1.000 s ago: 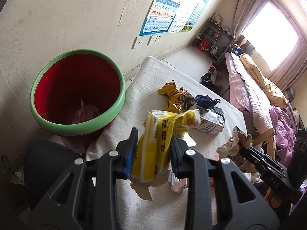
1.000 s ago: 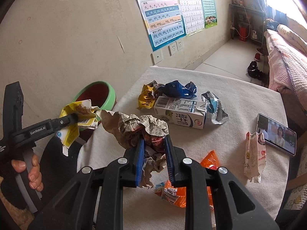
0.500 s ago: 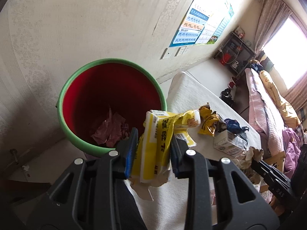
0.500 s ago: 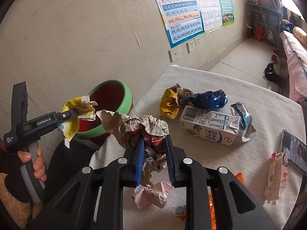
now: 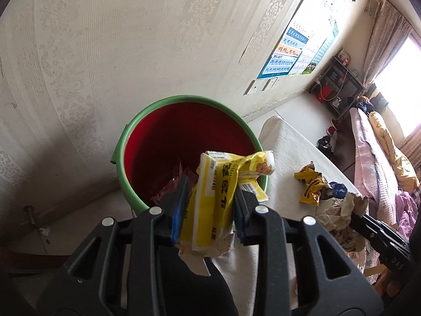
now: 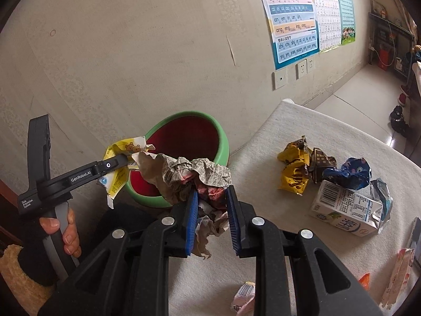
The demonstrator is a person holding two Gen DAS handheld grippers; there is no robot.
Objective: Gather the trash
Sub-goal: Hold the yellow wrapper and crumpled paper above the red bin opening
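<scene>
My left gripper (image 5: 209, 205) is shut on a crumpled yellow wrapper (image 5: 218, 192) and hangs at the near rim of the red bin with a green rim (image 5: 163, 108). Pink scraps (image 5: 168, 184) lie inside the bin. From the right wrist view the left gripper (image 6: 126, 162) shows with the yellow wrapper (image 6: 121, 150) beside the bin (image 6: 223, 144), a hand (image 6: 65, 234) on its grip. My right gripper (image 6: 210, 205) is shut on a wad of crumpled newspaper (image 6: 184, 173) over the table's edge, close to the bin. The same wad (image 5: 339, 210) appears at the right of the left wrist view.
On the white-covered table (image 6: 302, 137) lie a yellow wrapper (image 6: 294, 173), a blue wrapper (image 6: 352, 171), a white milk carton (image 6: 347, 208), a silver wrapper (image 6: 381, 192), a pink wrapper (image 6: 244, 297) and a pale packet (image 6: 397, 276). The wall with posters (image 6: 292, 18) stands behind the bin.
Both grippers have swung left from over the table toward the bin, still gripping their loads. The bin now sits centred in the left wrist view.
</scene>
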